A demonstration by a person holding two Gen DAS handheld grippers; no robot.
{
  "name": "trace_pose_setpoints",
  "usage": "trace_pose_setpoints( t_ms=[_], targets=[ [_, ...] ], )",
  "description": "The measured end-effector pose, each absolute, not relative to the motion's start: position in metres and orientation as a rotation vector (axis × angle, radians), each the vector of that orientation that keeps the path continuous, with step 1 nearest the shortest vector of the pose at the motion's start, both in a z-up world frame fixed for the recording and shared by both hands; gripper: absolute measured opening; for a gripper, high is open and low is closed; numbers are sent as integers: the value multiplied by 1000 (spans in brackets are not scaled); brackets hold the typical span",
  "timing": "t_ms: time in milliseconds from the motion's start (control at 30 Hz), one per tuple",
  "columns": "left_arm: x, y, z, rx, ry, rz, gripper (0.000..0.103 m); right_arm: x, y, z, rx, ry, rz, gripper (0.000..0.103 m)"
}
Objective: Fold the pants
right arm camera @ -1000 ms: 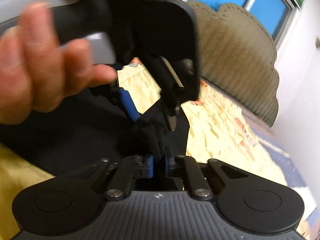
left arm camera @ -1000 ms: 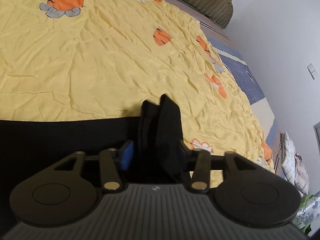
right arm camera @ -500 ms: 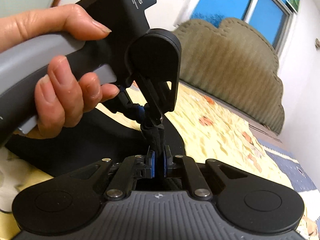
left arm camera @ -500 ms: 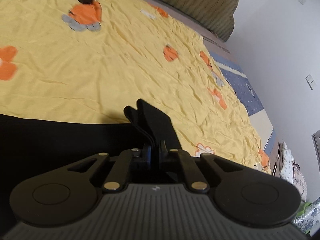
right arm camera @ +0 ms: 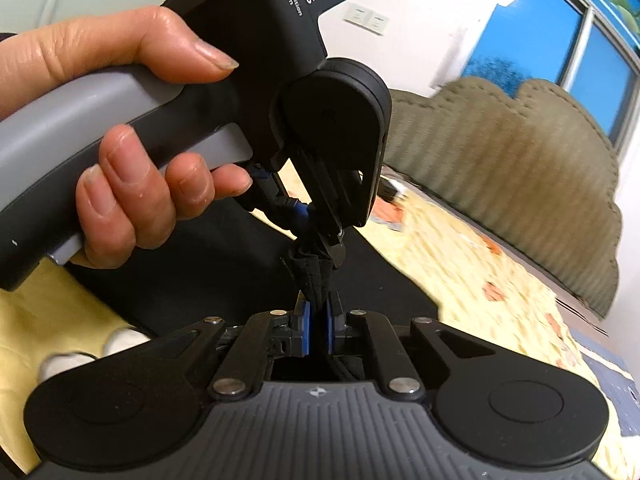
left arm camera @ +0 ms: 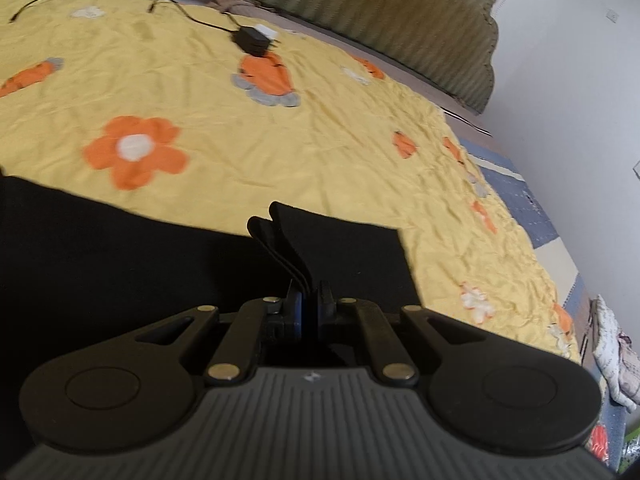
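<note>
1. The black fabric pants lie spread on a bed under a yellow quilted bedspread printed with orange flowers and carrots; one bunched edge is lifted off the bed.
2. The left claw is pressed together on several stacked layers of the pants' edge, which fan upward just past its blue-padded fingers.
3. The right claw is also pinching the pants, its blue pads closed on a gathered, stitched fold.
4. In the right wrist view, the left claw grips the same bunch just above the right one, the two nearly touching; the person's left hand wraps its grey handle.
5. A black power adapter with its thin black cable lies on the bedspread far from the pants, near the olive-green ribbed upholstered headboard.
</note>
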State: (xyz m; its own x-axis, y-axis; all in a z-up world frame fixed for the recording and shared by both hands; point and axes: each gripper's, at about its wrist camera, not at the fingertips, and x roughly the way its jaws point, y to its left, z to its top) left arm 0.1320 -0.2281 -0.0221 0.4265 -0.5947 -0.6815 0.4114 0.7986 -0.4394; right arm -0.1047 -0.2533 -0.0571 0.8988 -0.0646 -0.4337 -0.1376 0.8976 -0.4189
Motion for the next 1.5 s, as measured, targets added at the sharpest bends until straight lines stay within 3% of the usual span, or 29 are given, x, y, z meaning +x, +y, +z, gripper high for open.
trace_pose_setpoints(
  t_ms=[767, 833, 967, 1100, 1267, 1400, 1500],
  targets=[
    [143, -155, -38, -165, 929, -513, 7, -62, -220, -57, -492, 496, 208, 8],
    [145, -153, -41, -159, 942, -492, 12, -53, -224, -58, -477, 517, 212, 8],
    [143, -140, -36, -140, 889, -433, 39, -34, -234, -55, -414, 563, 228, 10],
    [143, -127, -24, -84, 819, -385, 47, -40, -244, -39, -403, 573, 276, 12],
    [143, -122, -11, -68, 792, -405, 50, -46, -260, -12, -311, 539, 370, 17],
    [139, -146, -7, -33, 784, -473, 65, -25, -276, -13, -264, 527, 194, 17],
    [136, -167, -18, 28, 789, -497, 72, -1, -283, -35, -262, 640, 164, 17]
  ],
)
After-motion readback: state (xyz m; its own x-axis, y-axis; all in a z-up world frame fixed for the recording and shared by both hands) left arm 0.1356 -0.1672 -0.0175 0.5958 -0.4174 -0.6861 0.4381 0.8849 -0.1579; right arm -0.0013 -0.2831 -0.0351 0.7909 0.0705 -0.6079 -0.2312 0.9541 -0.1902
